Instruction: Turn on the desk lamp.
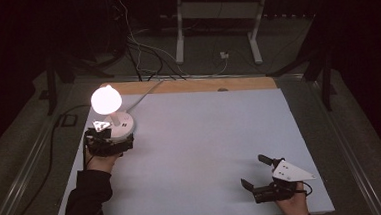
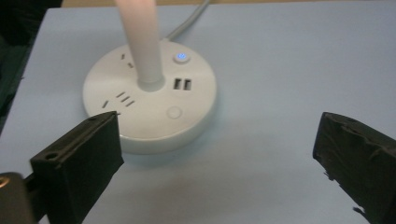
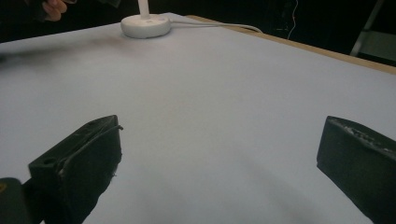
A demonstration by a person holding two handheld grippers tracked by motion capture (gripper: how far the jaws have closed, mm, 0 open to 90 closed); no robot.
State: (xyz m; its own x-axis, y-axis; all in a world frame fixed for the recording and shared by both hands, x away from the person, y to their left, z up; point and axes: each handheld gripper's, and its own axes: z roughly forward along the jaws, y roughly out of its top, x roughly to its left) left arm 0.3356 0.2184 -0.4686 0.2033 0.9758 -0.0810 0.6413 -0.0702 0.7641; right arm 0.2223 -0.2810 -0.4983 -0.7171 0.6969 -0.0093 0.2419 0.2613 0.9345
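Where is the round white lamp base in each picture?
High view: the lamp base sits at the left of the blue mat, just beyond the left gripper.
Left gripper view: it is upper left of centre, its stem rising from the middle.
Right gripper view: small, at the top left.
Shared landmark: the grey cable running from the base toward the table's far edge.

Dark room, grey floor [image 1: 25, 142], white desk frame [image 1: 218, 15] behind.
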